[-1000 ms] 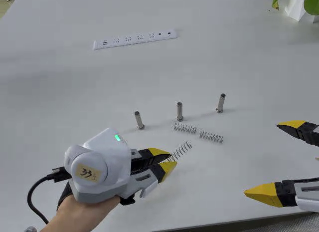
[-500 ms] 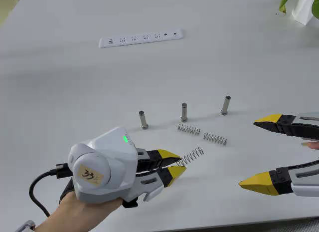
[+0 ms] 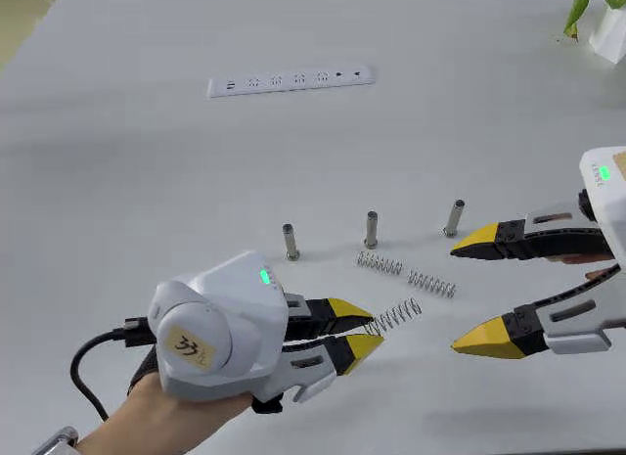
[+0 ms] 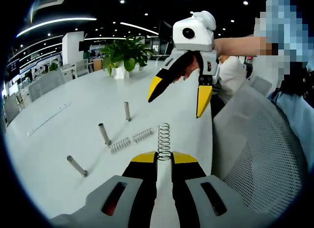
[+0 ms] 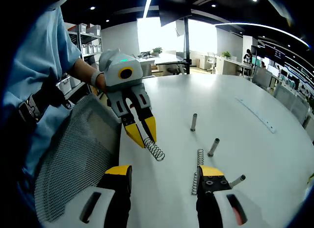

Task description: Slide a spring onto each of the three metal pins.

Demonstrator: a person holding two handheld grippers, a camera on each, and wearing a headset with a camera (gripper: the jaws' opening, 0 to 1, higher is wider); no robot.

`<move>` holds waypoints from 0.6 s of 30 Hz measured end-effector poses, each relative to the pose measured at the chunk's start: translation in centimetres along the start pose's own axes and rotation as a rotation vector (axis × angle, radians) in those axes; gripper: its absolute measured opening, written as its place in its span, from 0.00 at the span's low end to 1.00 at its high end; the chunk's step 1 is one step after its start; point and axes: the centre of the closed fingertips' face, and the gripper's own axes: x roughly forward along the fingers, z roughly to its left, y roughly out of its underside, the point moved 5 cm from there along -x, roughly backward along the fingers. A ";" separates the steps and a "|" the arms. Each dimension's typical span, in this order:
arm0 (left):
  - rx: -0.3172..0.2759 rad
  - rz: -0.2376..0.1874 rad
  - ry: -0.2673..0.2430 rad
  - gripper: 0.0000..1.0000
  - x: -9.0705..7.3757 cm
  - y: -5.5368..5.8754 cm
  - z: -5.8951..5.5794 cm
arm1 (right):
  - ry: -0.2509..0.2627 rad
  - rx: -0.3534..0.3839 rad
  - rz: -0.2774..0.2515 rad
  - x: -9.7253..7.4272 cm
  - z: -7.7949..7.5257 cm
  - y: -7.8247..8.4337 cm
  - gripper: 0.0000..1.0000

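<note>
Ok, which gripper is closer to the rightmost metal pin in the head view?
Right. The right gripper, open, has one jaw tip just beside that pin; the left gripper, shut on a spring, is farther off.

Bright, even overhead light; soft shadows; fisheye edges warp

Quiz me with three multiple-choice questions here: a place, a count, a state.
1. Where is the lifted spring? A. On a pin. B. Between the left gripper's tips. C. Lying flat.
2. How many springs lie on the table? A. One. B. Two. C. Three.
3. The right gripper is: A. open. B. shut on a pin. C. shut on a spring.
Answers: B, its end is pinched in the yellow tips; B, two lie near the pins; A, its jaws stand wide apart.
</note>
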 end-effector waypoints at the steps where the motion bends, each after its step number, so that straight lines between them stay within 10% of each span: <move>1: 0.002 -0.001 0.001 0.07 0.0 -0.1 0.0 | -0.005 -0.013 0.006 0.0 -0.1 -0.1 0.48; 18: 0.031 -0.009 0.030 0.07 0.3 -0.9 -0.2 | -0.136 -0.203 0.086 1.1 0.2 -1.1 0.21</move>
